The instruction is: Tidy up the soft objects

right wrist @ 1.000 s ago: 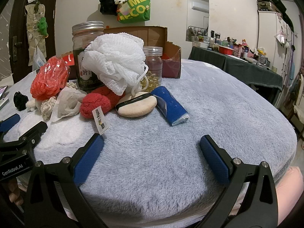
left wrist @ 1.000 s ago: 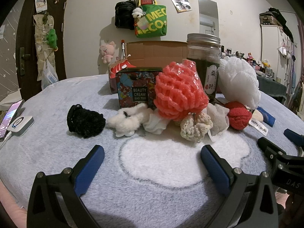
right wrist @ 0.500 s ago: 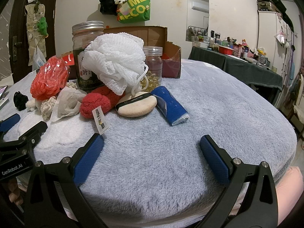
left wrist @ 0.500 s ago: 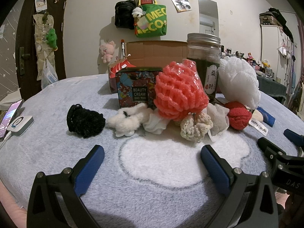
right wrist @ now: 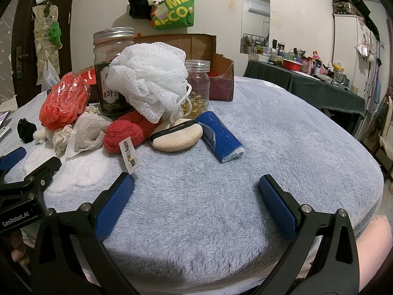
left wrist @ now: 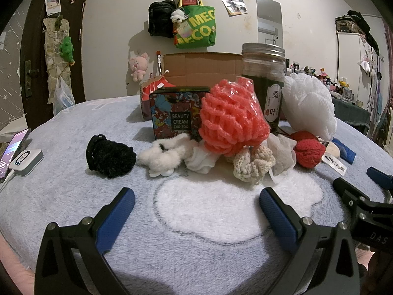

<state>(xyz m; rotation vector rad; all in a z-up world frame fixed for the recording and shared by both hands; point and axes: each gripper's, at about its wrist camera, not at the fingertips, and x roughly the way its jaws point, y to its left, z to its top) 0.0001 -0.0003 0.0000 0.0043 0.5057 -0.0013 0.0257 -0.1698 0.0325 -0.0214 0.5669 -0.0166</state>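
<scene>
Nearest in the left wrist view, the left gripper [left wrist: 196,211] hangs low over the fluffy grey-blue blanket [left wrist: 61,196], its blue-padded fingers [left wrist: 115,217] spread wide with nothing between them. At 3 o'clock from it the right gripper [left wrist: 363,184] pokes in; in its own view the right gripper [right wrist: 196,196] is likewise spread wide and holds nothing, above bare blanket.

Beyond the left gripper lies a white cloud-shaped patch [left wrist: 233,206] in the blanket. Past that, toward 12 o'clock, the soft things lie in a loose row: a black knitted pouch [left wrist: 110,156] at 11 o'clock, a fluffy white scrunchie [left wrist: 164,156] just beside it, a white cloth wad [left wrist: 201,159], a cream crocheted scrunchie [left wrist: 253,163], a crumpled white tissue [left wrist: 282,157] and a red knitted piece with a paper tag [left wrist: 308,152] at 1 o'clock. Over the middle of the row sits a coral foam net in clear plastic [left wrist: 233,115].

In the right wrist view, at 12 o'clock, a beige round powder puff with a black band [right wrist: 176,135] touches a rolled blue cloth [right wrist: 221,137]; a white mesh bath pouf [right wrist: 149,81] rests above them.

Farther back stand a floral "Beauty Cream" tin [left wrist: 176,113], a tall dark glass jar with a metal lid [left wrist: 264,81], a smaller clear jar [right wrist: 197,86] and an open cardboard box [left wrist: 203,66]. At 9 o'clock a phone and a white charger [left wrist: 24,159] lie near the blanket's edge.
</scene>
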